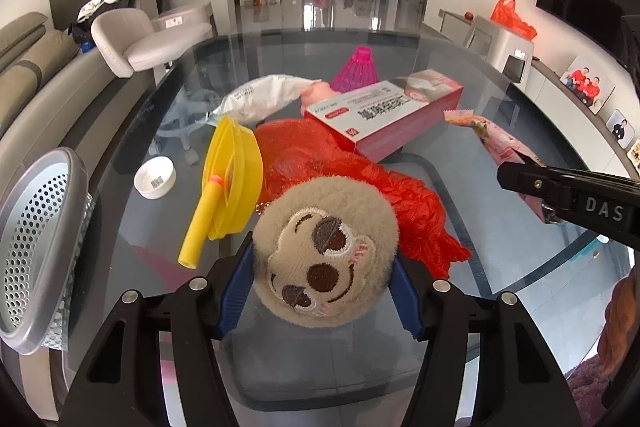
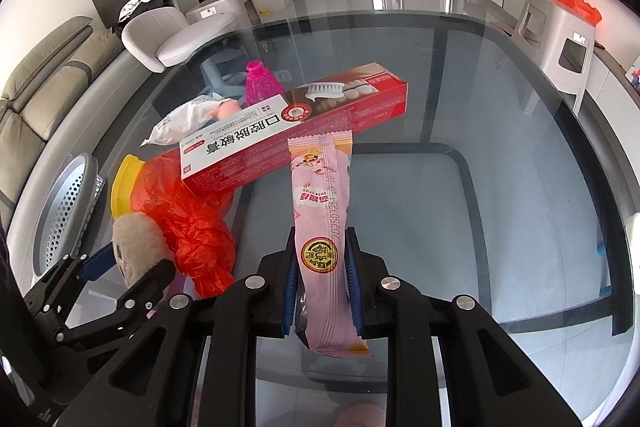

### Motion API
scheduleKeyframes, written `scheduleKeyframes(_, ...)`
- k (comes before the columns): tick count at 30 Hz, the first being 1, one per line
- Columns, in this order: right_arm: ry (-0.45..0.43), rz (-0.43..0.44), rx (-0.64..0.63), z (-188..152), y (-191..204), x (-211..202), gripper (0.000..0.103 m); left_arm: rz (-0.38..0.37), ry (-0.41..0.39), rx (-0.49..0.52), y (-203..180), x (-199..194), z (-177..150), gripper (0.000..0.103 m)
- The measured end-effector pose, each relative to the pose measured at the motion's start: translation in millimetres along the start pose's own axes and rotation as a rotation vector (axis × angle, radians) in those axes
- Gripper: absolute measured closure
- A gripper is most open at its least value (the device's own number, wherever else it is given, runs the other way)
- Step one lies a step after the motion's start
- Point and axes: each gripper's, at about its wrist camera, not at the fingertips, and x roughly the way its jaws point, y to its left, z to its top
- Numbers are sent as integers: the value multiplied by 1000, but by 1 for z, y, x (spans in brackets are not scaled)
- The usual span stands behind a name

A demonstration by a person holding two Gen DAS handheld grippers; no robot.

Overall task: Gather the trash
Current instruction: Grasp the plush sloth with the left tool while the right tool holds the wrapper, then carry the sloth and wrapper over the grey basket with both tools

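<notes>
- My right gripper (image 2: 322,267) is clamped on the pink snack wrapper (image 2: 322,203); my left gripper (image 1: 322,283) grips the plush toy (image 1: 324,251).
- Far of both: red plastic bag (image 1: 360,171) and toothpaste box (image 2: 288,131) lie on the glass table (image 2: 500,187).
- Mesh bin (image 1: 36,239) stands near left; I judge collection barely started.

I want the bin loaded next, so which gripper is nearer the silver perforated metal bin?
Left. The left gripper, around the beige plush toy, sits beside the bin; the right gripper is farther off.
</notes>
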Motion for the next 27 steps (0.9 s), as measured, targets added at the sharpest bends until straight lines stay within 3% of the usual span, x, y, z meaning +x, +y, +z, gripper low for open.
scheduleKeyframes(12,-38,15,-13,1,18,-14,82,25,-88,0,16,-36,4,44)
scheduleKeyframes(27,-101,117,-71,15,91,-29,82,103,-164,-70,73,-78,11,44)
